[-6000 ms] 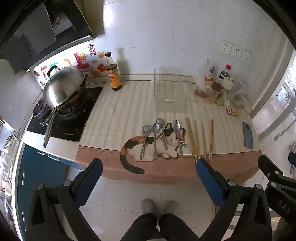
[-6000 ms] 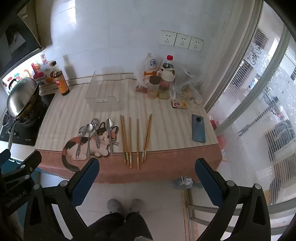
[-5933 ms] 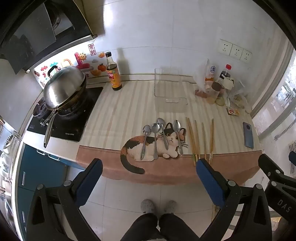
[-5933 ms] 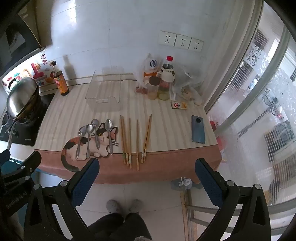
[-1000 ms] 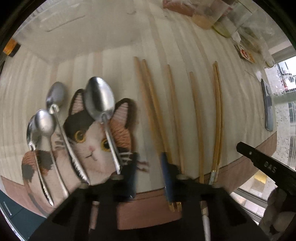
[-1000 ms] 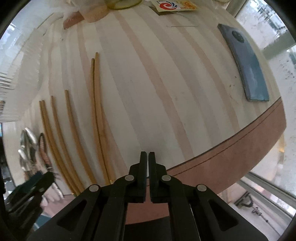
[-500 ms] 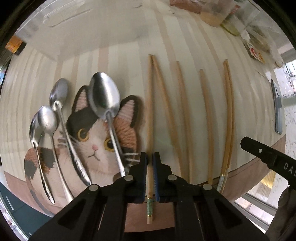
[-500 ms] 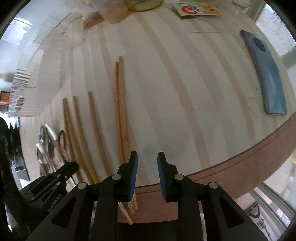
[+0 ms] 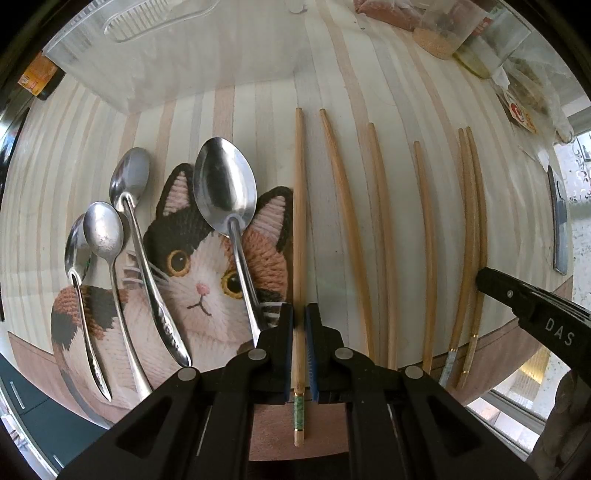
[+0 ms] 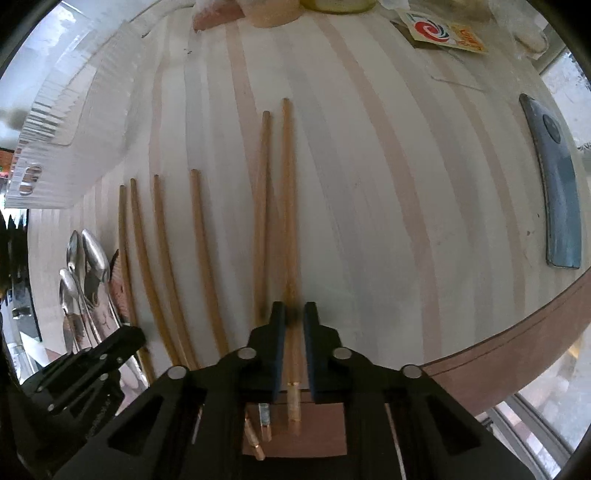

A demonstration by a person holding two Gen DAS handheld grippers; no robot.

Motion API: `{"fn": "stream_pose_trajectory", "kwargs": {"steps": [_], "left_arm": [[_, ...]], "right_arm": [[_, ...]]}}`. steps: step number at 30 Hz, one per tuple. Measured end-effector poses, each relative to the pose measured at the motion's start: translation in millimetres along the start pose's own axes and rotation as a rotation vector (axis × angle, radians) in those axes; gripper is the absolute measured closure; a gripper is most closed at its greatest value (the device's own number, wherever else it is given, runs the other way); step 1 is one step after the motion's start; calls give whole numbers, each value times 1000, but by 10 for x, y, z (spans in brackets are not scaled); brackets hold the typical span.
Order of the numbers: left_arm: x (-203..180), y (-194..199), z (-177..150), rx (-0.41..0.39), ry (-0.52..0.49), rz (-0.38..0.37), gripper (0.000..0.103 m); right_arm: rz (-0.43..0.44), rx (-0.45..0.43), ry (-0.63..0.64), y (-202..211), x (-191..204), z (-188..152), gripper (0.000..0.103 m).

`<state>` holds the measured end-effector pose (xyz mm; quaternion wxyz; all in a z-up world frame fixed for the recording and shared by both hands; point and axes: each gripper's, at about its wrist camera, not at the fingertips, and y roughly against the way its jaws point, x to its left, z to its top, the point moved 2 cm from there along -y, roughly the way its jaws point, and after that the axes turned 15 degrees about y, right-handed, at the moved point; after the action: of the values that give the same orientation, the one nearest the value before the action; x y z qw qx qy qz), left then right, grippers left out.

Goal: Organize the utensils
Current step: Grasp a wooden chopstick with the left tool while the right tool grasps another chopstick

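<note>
Several wooden chopsticks lie in a row on the striped mat. My left gripper (image 9: 299, 314) is shut on the leftmost chopstick (image 9: 300, 206), near its green-banded end. Several steel spoons (image 9: 225, 199) lie to its left on a cat-shaped mat (image 9: 192, 273). My right gripper (image 10: 294, 314) is closed around the rightmost chopstick (image 10: 288, 177), with a small gap showing beside the pads; its partner chopstick (image 10: 261, 192) lies just left. The right gripper also shows in the left wrist view (image 9: 532, 310).
A clear plastic tray (image 9: 155, 48) stands behind the utensils, also in the right wrist view (image 10: 74, 122). A blue phone (image 10: 557, 184) lies at the right. Jars and packets (image 9: 450, 29) stand at the back right. The counter's front edge (image 10: 517, 347) is close.
Six seconds ago both grippers were open, far from the counter. In the last second the left gripper shut on the leftmost chopstick, and the right gripper moved over and closed around the rightmost one.
</note>
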<state>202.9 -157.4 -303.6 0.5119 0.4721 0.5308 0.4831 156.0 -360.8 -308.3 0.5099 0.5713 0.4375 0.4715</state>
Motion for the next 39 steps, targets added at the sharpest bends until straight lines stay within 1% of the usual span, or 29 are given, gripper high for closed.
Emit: {"fn": "stream_pose_trajectory", "kwargs": {"steps": [2,5,8,11,13,14,17,20,23,24,27,28,29,31,32,33,34,35,36,39], "left_arm": [[-11,-3,-6,0,-6,3,98],[8,-3,-6,-1,-15,4,96],[-23,2,0,-4,-31,10,95],[-30,-1,-7,-7,-34,18,95],[-42,-18,-8,-9,-33,25,94],[-66,-2,-4,-10,-33,29,94],[-103,-8,9,-12,-39,42,94],[-141,-10,16,-16,-46,51,94],[-180,-8,35,-16,-36,54,94],[-193,-7,43,-17,-32,56,94],[-217,-19,44,-19,-26,60,94],[-228,-21,48,-19,-23,61,94],[-235,-18,51,-18,-22,62,94],[-246,-14,59,-19,-25,67,94],[-258,-18,62,-19,-29,71,94],[-275,-17,65,-19,-31,74,95],[-293,-19,69,-17,-30,73,98],[-296,-24,63,-18,-29,75,98],[-308,-19,53,-22,-29,85,99],[-361,109,-14,-73,-38,106,99]], "right_arm": [[-10,8,4,27,-39,2,97],[-63,37,21,72,-101,9,97],[-77,57,29,83,-158,-13,97],[-70,59,20,134,-340,-16,96],[-88,65,19,123,-303,42,95],[-97,60,22,155,-356,53,94],[-133,45,34,201,-322,122,94],[-128,32,37,259,-241,130,96],[-107,66,43,234,-224,-69,96],[-105,68,47,251,-282,-192,96],[-112,61,63,300,-329,-241,96],[-111,64,54,299,-308,-265,96],[-112,66,55,263,-237,-403,95],[-127,71,72,287,-231,-394,95],[-134,67,77,222,-96,-312,95],[-140,63,84,240,-93,-310,95],[-142,64,86,198,-127,-252,95],[-144,65,88,173,-117,-153,95],[-144,60,87,190,-128,-157,96],[-134,42,83,151,-192,-196,96]]}}
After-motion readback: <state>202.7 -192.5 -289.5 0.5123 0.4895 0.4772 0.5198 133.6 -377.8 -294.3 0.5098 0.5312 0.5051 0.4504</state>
